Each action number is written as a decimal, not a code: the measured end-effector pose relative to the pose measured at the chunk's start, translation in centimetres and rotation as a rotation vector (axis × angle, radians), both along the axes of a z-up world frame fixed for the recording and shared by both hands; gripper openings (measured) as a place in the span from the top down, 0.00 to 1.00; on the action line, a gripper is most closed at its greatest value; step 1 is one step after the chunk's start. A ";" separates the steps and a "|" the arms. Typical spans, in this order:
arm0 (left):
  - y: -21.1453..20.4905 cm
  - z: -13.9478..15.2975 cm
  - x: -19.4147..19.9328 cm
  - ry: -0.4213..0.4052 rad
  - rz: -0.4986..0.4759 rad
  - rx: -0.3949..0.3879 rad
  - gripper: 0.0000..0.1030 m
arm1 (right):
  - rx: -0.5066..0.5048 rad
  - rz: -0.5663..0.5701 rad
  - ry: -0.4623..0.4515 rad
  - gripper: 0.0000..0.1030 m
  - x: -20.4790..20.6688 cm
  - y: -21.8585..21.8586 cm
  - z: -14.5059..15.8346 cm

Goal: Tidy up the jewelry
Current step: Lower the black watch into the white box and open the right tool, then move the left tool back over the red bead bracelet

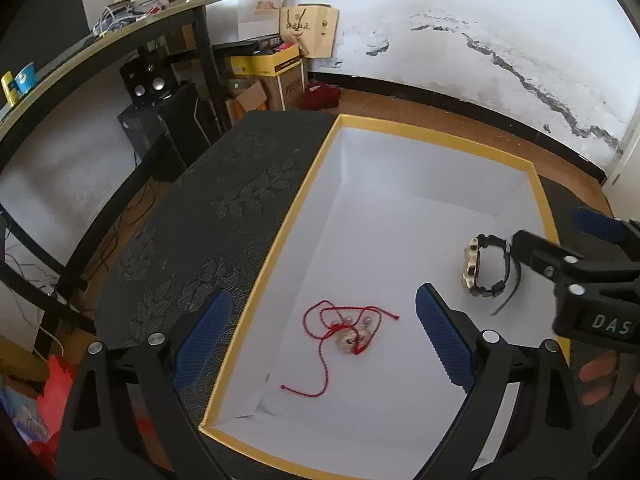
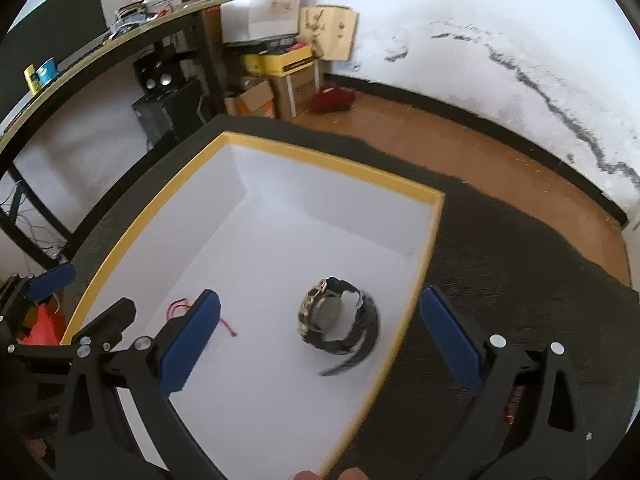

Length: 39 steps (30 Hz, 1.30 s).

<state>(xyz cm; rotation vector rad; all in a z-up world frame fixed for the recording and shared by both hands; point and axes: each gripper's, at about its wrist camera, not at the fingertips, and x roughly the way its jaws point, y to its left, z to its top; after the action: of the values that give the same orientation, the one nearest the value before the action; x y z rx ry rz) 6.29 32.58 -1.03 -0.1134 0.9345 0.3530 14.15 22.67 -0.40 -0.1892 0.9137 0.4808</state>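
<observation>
Resting on the white floor of a yellow-rimmed box (image 1: 400,126), a black watch (image 1: 486,266) with a gold case lies on its side near the box's right wall. A red string bracelet (image 1: 348,330) with clear beads sits loose on the same floor, well apart from the watch, toward the left wall. The box stands on a dark patterned tabletop (image 1: 208,216). The right gripper (image 2: 320,346) hovers over the watch with its blue fingers (image 2: 192,338) spread wide, nothing pressed between them; the watch lies free below the gap. The left gripper (image 1: 324,340) hangs above the bracelet, its fingers also wide apart and gripping nothing.
</observation>
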 end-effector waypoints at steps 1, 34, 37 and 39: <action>-0.3 0.1 0.1 -0.001 -0.005 0.001 0.12 | 0.001 -0.007 -0.008 0.06 -0.2 -0.7 0.4; -30.1 -1.8 5.0 0.000 -0.490 -0.008 0.10 | -0.086 -0.473 -0.052 0.06 -8.4 -35.6 -0.8; -31.9 -2.8 5.5 0.014 -0.500 -0.002 0.10 | -0.088 -0.482 -0.047 0.06 -8.8 -37.1 -1.4; -32.8 -3.4 5.7 0.030 -0.513 -0.007 0.10 | -0.094 -0.490 -0.046 0.06 -9.0 -38.1 -1.8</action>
<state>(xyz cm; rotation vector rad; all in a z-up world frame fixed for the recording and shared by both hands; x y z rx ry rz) 12.03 -0.18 -4.40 0.1261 0.9587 -0.1239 5.12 -15.40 -2.23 -0.0567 0.9016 -0.0200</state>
